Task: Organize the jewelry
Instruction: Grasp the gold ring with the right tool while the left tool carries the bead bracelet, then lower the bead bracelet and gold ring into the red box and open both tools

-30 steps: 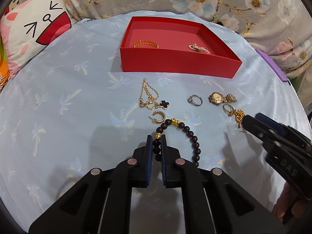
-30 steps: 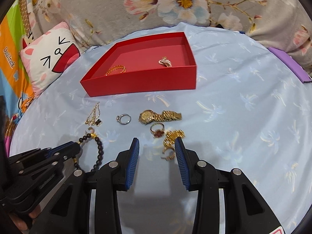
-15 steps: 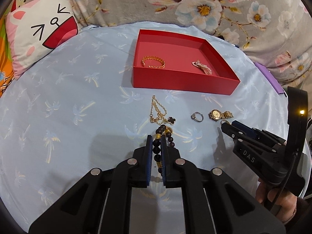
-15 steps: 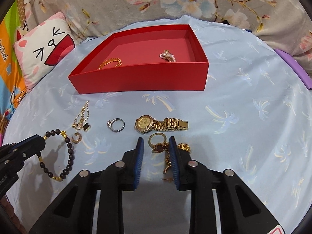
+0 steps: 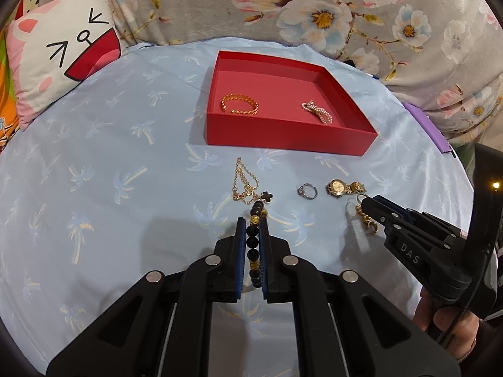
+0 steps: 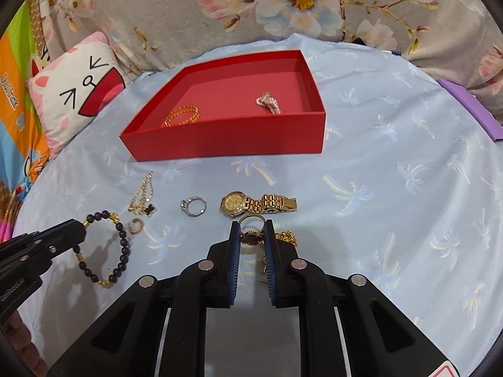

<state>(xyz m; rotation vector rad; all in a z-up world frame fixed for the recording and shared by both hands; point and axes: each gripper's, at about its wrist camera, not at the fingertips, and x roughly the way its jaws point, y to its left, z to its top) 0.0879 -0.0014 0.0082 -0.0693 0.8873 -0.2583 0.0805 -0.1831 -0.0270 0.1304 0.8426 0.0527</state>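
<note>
Pickup step: my left hand-held gripper (image 5: 251, 229) is clamped on the bead bracelet (image 6: 118, 245); right hand-held gripper (image 6: 252, 235) just closed on gold ring (image 6: 251, 220). Next: lift both, carry to red box (image 5: 283, 135).

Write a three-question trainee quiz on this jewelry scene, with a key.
1. True or false: the red cardboard box is empty.
2. What does the left gripper hold? A) silver ring B) dark beaded bracelet C) gold wristwatch
3. Fill in: the right gripper is closed on a gold ____ with a dark stone.

Key: 1 false, it holds a gold chain bracelet and a pearl piece; 2 B; 3 ring.
</note>
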